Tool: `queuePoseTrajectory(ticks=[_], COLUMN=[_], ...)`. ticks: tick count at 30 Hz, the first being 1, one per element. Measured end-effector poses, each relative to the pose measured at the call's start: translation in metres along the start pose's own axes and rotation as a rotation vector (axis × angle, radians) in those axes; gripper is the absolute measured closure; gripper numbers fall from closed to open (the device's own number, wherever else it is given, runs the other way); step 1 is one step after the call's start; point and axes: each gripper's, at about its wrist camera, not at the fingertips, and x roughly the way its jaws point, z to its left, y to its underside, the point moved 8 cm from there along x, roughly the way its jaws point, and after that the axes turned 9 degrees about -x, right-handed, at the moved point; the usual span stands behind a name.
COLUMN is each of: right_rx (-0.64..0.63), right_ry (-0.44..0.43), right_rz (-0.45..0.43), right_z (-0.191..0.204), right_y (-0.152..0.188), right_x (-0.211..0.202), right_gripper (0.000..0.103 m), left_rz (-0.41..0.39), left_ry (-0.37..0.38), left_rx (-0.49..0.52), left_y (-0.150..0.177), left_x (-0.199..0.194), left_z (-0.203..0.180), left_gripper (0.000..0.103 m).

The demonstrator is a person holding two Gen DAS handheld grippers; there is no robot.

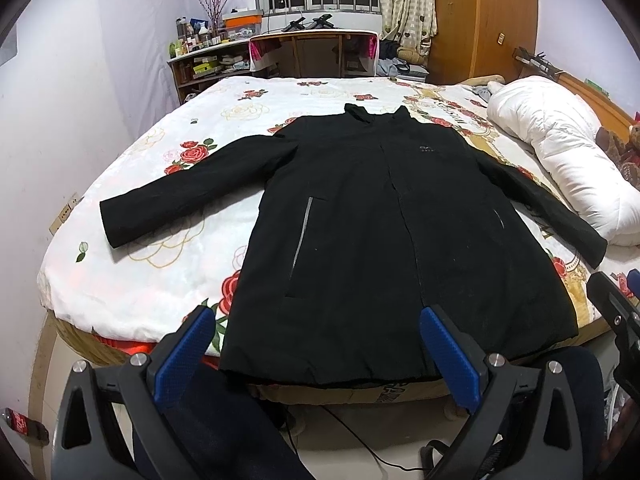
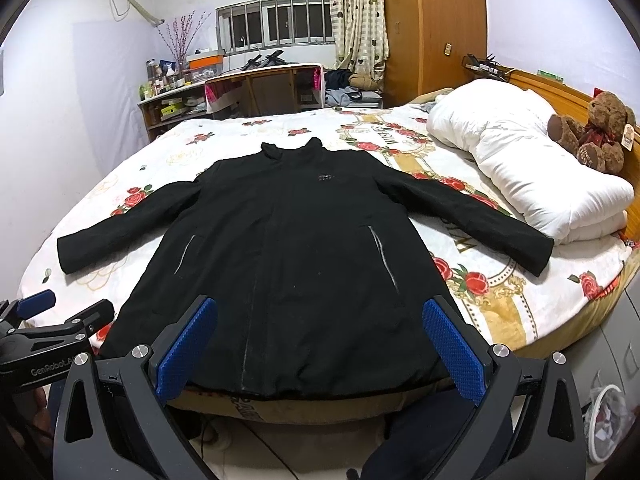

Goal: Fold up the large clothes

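Note:
A large black jacket [image 1: 376, 216] lies flat and front-up on the bed, collar far, hem at the near edge, both sleeves spread out to the sides. It also shows in the right wrist view [image 2: 288, 248]. My left gripper [image 1: 316, 344] is open and empty, held above the hem near the jacket's left half. My right gripper [image 2: 320, 340] is open and empty, held above the hem. The right gripper's tip shows at the right edge of the left wrist view [image 1: 616, 304], and the left gripper at the left edge of the right wrist view [image 2: 52, 320].
The bed has a white rose-print cover [image 1: 160, 264]. A folded white duvet [image 2: 520, 172] and a brown teddy bear [image 2: 592, 132] lie by the headboard on the right. A desk [image 1: 312, 52] and shelves [image 1: 200, 60] stand beyond the bed. A cable lies on the floor [image 1: 360, 440].

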Motion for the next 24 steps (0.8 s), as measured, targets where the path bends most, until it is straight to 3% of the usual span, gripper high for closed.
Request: queuePoseTrajectory(ticks=[24], right_rx=[-0.006], right_ry=[0.012], right_rz=[-0.037], right_z=[-0.005], right_y=[-0.005], right_x=[-0.009], right_gripper=[0.001], left_rz=[-0.049], left_ry=[0.014], left_rx=[0.006], left_y=[-0.005], left_x=[-0.011], left_z=[0.000], left_gripper=[0.000])
